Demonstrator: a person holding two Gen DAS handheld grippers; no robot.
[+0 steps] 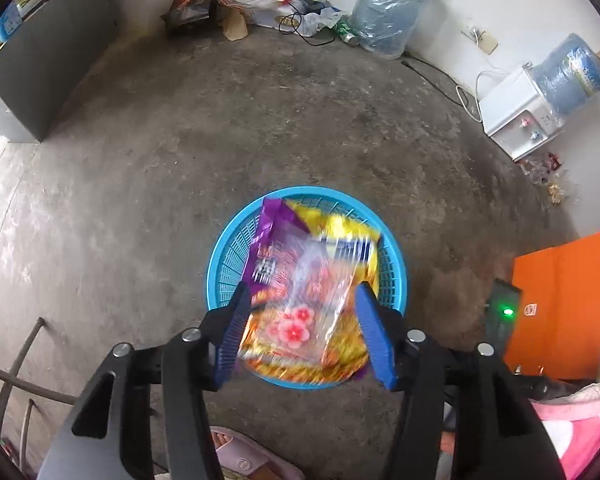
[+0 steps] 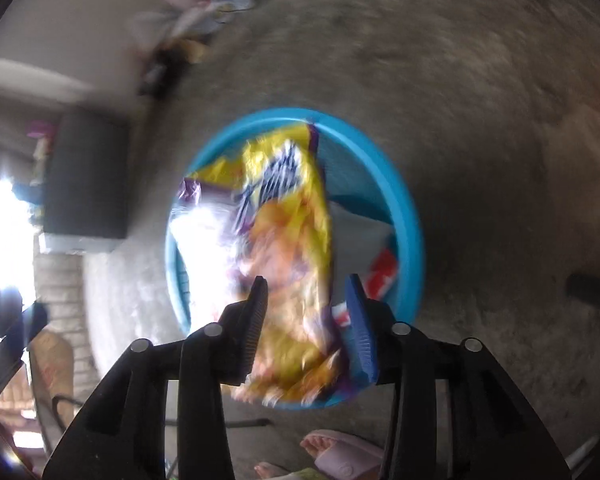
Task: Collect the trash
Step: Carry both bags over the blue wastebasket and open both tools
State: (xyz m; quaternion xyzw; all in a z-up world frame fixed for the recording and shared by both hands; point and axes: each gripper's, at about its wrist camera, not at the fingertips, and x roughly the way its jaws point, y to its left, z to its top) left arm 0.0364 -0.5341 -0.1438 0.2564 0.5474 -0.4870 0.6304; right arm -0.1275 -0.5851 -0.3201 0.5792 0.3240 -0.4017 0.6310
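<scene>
A round blue plastic basket (image 1: 224, 264) stands on the concrete floor; it also shows in the right wrist view (image 2: 404, 200). In the left wrist view a clear wrapper with pink flowers (image 1: 300, 320) lies blurred over a purple wrapper (image 1: 266, 240) and a yellow snack bag (image 1: 340, 228) in the basket. My left gripper (image 1: 300, 292) is open above the basket, its fingers wide of the clear wrapper. In the right wrist view the yellow snack bag (image 2: 288, 232) hangs blurred between the fingers of my open right gripper (image 2: 306, 280), over the basket. A red and white wrapper (image 2: 382, 272) lies inside.
A dark cabinet (image 1: 48, 64) stands at the left. Litter and bags (image 1: 236, 8) lie by the far wall, beside a water jug (image 1: 388, 8). A white dispenser (image 1: 520, 116) and an orange box (image 1: 560, 304) are at the right. A slippered foot (image 2: 340, 456) is close below.
</scene>
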